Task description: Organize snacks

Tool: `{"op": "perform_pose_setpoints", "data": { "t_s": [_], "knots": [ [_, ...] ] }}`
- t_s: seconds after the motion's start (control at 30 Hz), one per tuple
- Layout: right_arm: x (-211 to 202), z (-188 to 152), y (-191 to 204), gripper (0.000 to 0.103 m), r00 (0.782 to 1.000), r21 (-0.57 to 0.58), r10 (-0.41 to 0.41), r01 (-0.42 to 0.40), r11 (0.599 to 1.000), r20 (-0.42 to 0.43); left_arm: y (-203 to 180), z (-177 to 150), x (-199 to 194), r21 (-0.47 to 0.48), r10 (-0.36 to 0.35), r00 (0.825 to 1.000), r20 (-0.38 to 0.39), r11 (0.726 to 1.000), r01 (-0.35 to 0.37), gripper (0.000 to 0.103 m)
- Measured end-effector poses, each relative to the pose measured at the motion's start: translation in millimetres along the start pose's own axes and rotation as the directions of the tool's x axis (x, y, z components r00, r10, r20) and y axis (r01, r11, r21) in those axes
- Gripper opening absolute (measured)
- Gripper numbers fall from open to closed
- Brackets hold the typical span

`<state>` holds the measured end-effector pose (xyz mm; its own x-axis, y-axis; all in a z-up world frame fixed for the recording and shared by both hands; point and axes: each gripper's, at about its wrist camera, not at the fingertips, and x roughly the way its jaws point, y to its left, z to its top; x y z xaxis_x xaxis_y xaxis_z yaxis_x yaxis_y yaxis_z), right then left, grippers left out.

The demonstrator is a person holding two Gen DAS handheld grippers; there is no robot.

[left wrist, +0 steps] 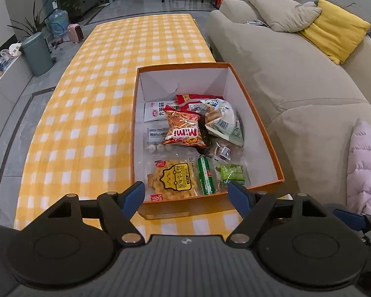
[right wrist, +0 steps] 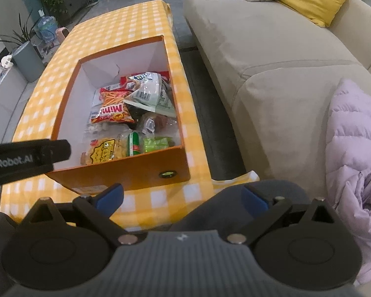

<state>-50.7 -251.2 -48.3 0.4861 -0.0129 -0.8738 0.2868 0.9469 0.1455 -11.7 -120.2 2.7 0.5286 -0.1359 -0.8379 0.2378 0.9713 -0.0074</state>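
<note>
Both spread and empty, left hand-held gripper (left wrist: 186, 194) and right hand-held gripper (right wrist: 183, 194); worth tidying loose packets flat inside orange box (left wrist: 257, 113).

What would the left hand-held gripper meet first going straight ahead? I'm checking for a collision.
Likely the near wall of the orange box, which stands between the open left hand-held gripper fingers; depth is unclear, so it might clear the rim.

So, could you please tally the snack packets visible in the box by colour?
Red packets: 2
Green packets: 2
White packets: 2
Clear packets: 2
Yellow packet: 1
Total: 9 visible
</note>
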Motion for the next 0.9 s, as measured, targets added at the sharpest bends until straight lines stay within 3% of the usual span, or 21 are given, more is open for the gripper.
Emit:
{"op": "perform_pose_setpoints", "data": {
  "t_s": [0.9],
  "knots": [
    [-5.0,-0.8,-0.4,0.098,1.0,0.0,-0.004,0.004,1.0,0.024,0.0,-6.7,2.0,0.01,-0.012,1.0,-0.025,1.0,0.013,0.09]
  ]
}}
